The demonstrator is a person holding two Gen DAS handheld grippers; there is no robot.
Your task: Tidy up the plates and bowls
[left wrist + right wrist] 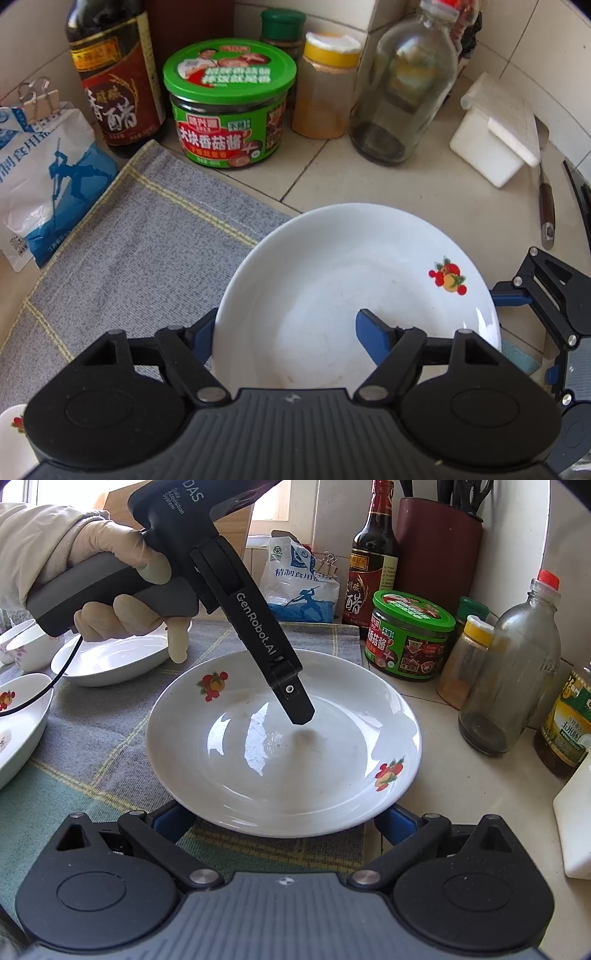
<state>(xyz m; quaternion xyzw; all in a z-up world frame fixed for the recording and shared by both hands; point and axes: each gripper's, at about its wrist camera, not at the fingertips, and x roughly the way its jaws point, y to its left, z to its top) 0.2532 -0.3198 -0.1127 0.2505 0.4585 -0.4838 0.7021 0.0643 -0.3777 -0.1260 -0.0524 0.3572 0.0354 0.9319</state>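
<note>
seemingly clamped on the near rim of the glazed plate (354, 288), the left gripper (284, 332) held brittle, slippery china, while the right gripper (280, 823) gaped around its edge.

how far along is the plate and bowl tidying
Done: no stack visible yet. In hand: the left gripper straddles the rim of the fruit-print plate, clamping unclear; the right gripper sits open at its near edge. Left: the white dish and second plate lie apart on the cloth.
</note>
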